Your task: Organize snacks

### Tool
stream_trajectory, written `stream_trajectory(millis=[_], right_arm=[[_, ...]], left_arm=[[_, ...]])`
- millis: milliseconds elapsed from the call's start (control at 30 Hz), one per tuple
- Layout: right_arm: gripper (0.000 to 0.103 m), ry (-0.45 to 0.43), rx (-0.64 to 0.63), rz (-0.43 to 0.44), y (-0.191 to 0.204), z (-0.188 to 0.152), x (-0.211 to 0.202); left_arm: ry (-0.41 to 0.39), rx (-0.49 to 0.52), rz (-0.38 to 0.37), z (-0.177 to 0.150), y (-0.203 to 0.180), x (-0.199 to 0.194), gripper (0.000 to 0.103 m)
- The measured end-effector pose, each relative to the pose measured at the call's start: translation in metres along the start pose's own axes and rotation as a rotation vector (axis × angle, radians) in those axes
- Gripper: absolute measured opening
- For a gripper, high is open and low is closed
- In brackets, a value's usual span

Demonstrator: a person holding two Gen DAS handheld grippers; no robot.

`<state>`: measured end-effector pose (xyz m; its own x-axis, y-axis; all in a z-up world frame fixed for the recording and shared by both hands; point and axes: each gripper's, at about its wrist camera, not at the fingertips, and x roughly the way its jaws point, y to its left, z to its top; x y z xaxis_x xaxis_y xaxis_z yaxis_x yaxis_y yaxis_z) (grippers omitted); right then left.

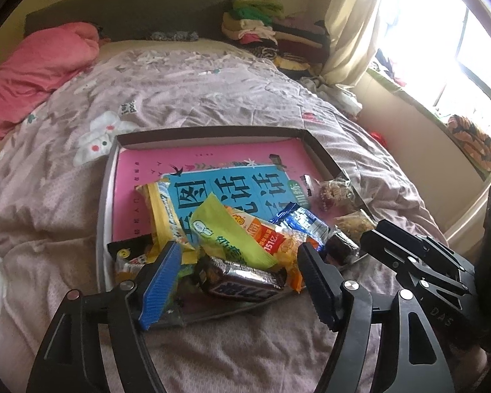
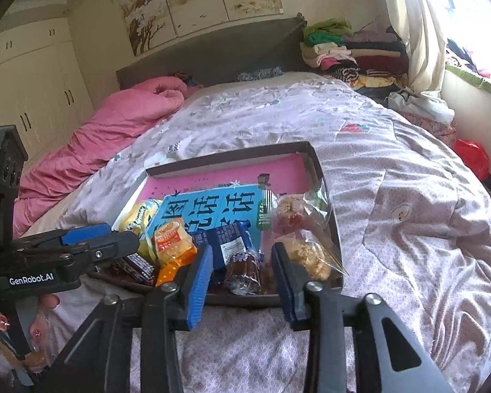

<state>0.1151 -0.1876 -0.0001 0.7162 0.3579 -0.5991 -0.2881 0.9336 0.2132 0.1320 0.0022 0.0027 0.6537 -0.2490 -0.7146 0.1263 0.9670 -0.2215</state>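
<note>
Shallow cardboard box [image 1: 324, 150] on the quilted bed [image 1: 212, 98], snack packets heaped at its near end over a pink-and-blue book [image 1: 212, 163]. Left gripper [image 1: 239, 262] spread wide above a chocolate bar [image 1: 242, 281], grasping nothing. Right gripper [image 2: 242, 258] parted, released, straddling a dark wrapped cake [image 2: 245, 271].

The left gripper [image 1: 237, 258] is tilting downward with its jaws standing well apart, gripping nothing. Just beside it, the right gripper [image 2: 242, 257] is angling down too, jaws parted and empty. A hand [image 2: 3, 334] is grasping the left gripper's handle underneath.
</note>
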Motion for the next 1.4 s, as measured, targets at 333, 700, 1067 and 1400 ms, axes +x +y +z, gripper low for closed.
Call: stream_trajectory(millis=[333, 700, 1067, 1400], right_arm=[[0.068, -0.083, -0.024, -0.025, 0.010, 0.003, -0.024], [0.082, -0.070, -0.033, -0.041, 0.018, -0.004, -0.038], [0.091, -0.010, -0.050, -0.069, 0.028, -0.027, -0.051], [0.093, 0.052, -0.054, -0.112, 0.033, -0.044, -0.058]], left_arm=[[-0.013, -0.030, 0.058, -0.014, -0.001, -0.025, 0.080], [0.009, -0.069, 0.101, -0.031, 0.002, -0.040, 0.081], [0.058, -0.086, 0.111, -0.066, -0.001, -0.053, 0.081], [0.074, -0.102, 0.135, -0.082, -0.002, -0.062, 0.081]])
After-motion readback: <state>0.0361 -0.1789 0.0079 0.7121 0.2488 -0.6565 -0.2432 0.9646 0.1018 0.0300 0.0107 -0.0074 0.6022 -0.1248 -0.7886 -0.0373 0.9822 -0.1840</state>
